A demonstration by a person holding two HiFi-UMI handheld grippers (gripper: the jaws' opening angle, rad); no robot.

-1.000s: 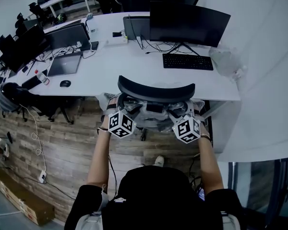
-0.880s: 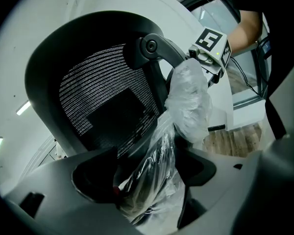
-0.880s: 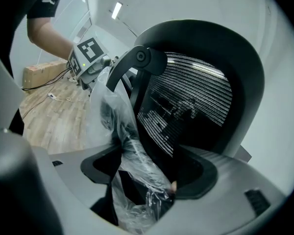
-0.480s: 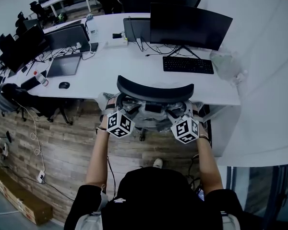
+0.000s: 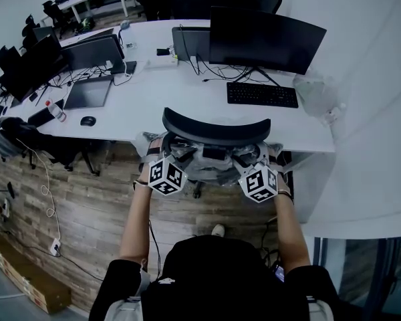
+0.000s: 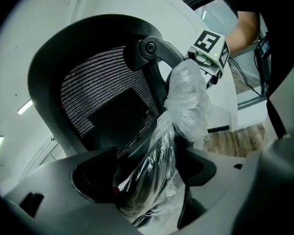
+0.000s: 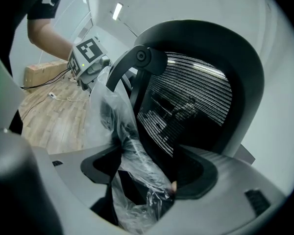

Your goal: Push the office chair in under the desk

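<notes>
— Where is the chair seen?

— It is seen at the centre of the head view. Its curved back rim lies along the near edge of the white bench, just below the keyboard and the monitor. Whether rim and bench touch cannot be told. The lower back is shown over the wood floor.

— How is the left gripper held?

— It is set at the left of the chair's back, below the rim. In the left gripper view its jaws are closed on a strut of the back, which is covered lower down in clear plastic wrap. The wrap is crumpled between the jaws.

— And the right gripper?

— It is placed at the right of the back, level with the other. In the right gripper view its jaws are clamped on the other wrapped strut, beside the mesh of the back.

— What else is carried by the bench?

— A laptop and a mouse are seen at the middle left of the frame, well apart from the chair. Cables are spread in front of the monitor.
</notes>
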